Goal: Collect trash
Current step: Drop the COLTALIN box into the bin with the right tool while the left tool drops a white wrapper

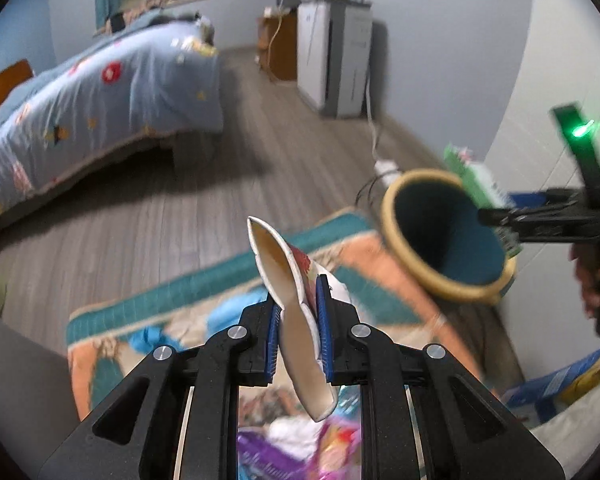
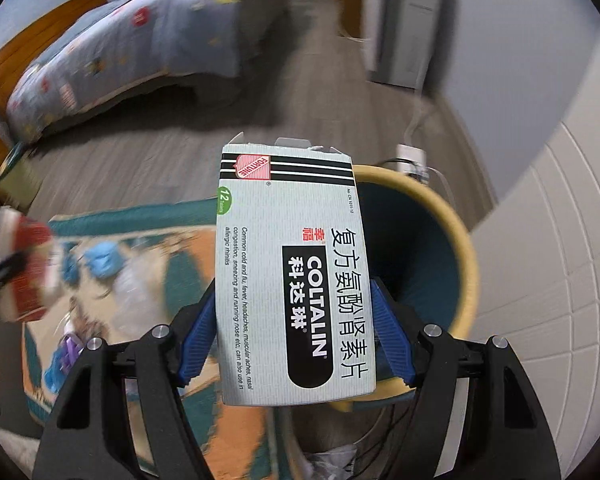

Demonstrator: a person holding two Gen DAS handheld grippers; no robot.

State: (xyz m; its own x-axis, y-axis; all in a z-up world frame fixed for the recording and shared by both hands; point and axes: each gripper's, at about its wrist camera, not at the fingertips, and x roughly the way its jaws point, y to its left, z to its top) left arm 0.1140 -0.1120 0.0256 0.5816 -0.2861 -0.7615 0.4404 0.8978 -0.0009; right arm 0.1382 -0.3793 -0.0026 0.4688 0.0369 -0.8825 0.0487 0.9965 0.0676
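Left wrist view: the left gripper (image 1: 298, 320) is clamped on a flattened paper cup (image 1: 296, 300) at the centre of the frame. The cup is squashed nearly flat between the blue pads (image 1: 323, 320). Its inside is cream with a brownish tint; its outside is white with red printing. The crushed mouth points toward the upper middle of the frame and the other end hangs below the jaws. Beneath it lies a rug (image 1: 204, 292) patterned in teal, orange and cream, carrying blurred litter in blue, purple and white at the lower centre.

At the right of the same frame stands a waste bin (image 1: 404, 248), tan rim, dark teal interior, mouth tilted toward the camera. The right gripper (image 1: 496, 216) enters from the right edge over the bin's rim, held by a hand (image 1: 592, 276).

Right wrist view: the right gripper (image 2: 296, 320) grips a medicine box (image 2: 288, 272) by its two long sides, at the centre of the frame. The box is pale grey with fine stripes, black bands and a red shield mark at its top, a black "COLTALIN" panel, Chinese characters and small English text. Its top flap is torn open. The box stands directly in front of the bin (image 2: 456, 240), overlapping its rim. The rug (image 2: 172, 248) fills the lower left; the cup (image 2: 28, 264) shows blurred at the left edge.

A bed (image 1: 100, 92) with a blue patterned quilt occupies the upper left in both views, on a grey wood floor (image 1: 260, 152).
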